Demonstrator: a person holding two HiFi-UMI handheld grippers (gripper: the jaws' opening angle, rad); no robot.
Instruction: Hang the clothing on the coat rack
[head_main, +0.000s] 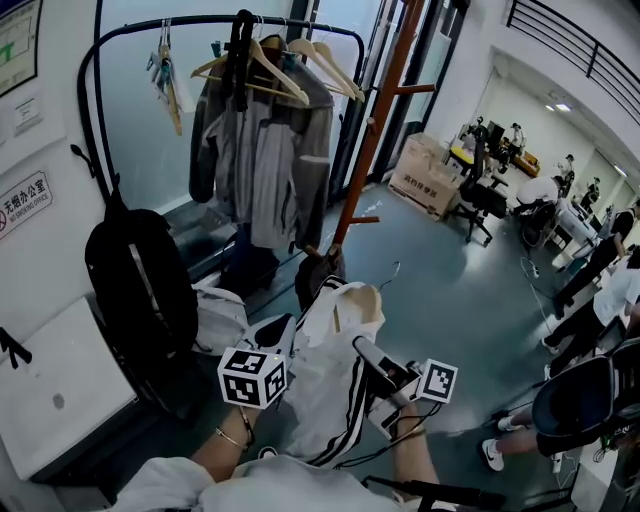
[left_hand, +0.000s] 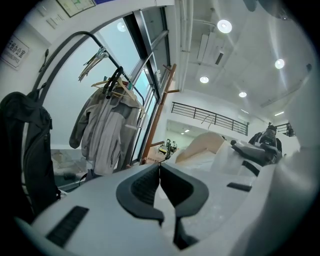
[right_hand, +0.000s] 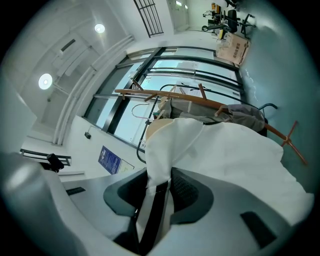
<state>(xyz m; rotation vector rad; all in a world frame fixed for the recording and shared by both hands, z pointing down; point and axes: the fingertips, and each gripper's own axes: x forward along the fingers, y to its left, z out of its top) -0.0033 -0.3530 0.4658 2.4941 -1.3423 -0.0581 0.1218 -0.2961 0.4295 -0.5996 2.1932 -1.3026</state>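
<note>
In the head view, the white garment (head_main: 325, 395) sits on its wooden hanger (head_main: 358, 300), low and well apart from the coat rack (head_main: 372, 140). In the left gripper view, the left gripper (left_hand: 160, 172) has its jaws together, and no cloth shows between them. In the right gripper view, the right gripper (right_hand: 160, 185) is clamped on a striped fold of the garment, probably to carry it.

The left hand-held gripper (left_hand: 160, 172) is pale grey with black pads (left_hand: 142, 189).
</note>
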